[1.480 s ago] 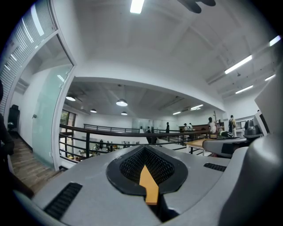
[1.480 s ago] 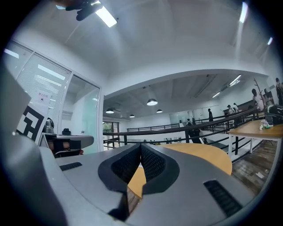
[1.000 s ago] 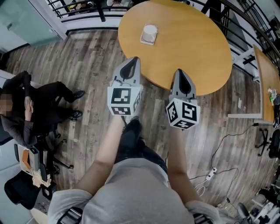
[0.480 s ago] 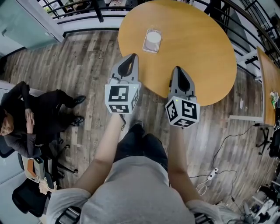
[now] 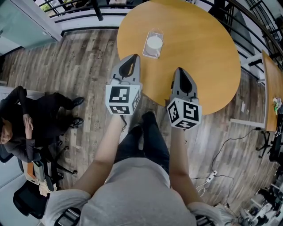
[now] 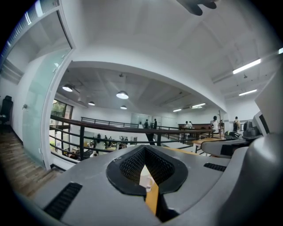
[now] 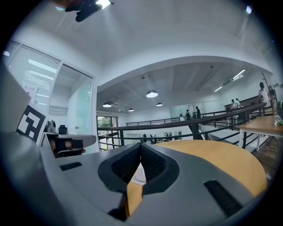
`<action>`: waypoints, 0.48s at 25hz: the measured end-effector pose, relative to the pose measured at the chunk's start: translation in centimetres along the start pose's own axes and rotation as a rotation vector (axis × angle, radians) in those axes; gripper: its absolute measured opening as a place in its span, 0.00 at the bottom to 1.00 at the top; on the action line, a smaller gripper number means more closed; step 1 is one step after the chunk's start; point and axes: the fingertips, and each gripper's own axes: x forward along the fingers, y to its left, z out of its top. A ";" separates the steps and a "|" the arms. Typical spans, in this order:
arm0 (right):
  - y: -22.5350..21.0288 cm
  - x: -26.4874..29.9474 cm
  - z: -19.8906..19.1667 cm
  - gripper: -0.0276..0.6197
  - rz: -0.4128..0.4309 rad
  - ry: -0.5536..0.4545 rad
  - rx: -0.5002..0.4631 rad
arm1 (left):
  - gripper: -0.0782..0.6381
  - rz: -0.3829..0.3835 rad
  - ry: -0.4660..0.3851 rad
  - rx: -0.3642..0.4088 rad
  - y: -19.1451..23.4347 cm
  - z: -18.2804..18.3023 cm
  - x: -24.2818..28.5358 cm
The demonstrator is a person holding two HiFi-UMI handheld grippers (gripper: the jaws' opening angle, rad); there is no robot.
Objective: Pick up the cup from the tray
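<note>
A white cup [image 5: 154, 43] stands on a small clear tray [image 5: 151, 54] on the far left part of a round wooden table [image 5: 199, 48]. Both grippers hover side by side at the table's near edge, well short of the cup. My left gripper [image 5: 132, 60] is shut and empty, its tips over the floor just left of the table edge. My right gripper [image 5: 180, 70] is shut and empty above the table's front edge. Between the jaws of the left gripper [image 6: 145, 148] shows a sliver of the cup [image 6: 146, 181]. The right gripper [image 7: 140, 145] frames the cup [image 7: 139, 174] likewise.
A person in black [image 5: 26, 121] sits on an office chair at the left. A railing [image 5: 79, 11] runs behind the table. A second wooden table [image 5: 270, 92] stands at the right, with cables and a power strip [image 5: 213, 174] on the wooden floor.
The table and cup have drifted lower in the head view, nearer to me. A leg has stepped forward. Both grippers stay shut and keep their places in the view.
</note>
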 end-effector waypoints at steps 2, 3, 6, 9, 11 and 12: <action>-0.4 1.3 -0.1 0.05 0.016 0.004 -0.005 | 0.12 0.010 0.005 0.001 0.2 -0.1 1.1; -0.6 2.0 -0.2 0.05 0.025 0.008 -0.009 | 0.12 0.016 0.006 0.001 0.4 -0.2 1.7; -1.2 4.0 -0.7 0.05 0.051 0.026 -0.017 | 0.12 0.035 0.004 0.001 0.8 -0.2 3.4; -1.7 5.8 -0.9 0.05 0.082 0.040 -0.027 | 0.12 0.054 0.004 0.001 1.1 -0.2 4.9; -2.0 6.9 -1.3 0.05 0.104 0.054 -0.051 | 0.12 0.068 0.009 -0.003 1.3 -0.4 6.0; -2.3 7.4 -1.6 0.05 0.115 0.063 -0.063 | 0.12 0.074 0.013 -0.005 1.3 -0.6 6.5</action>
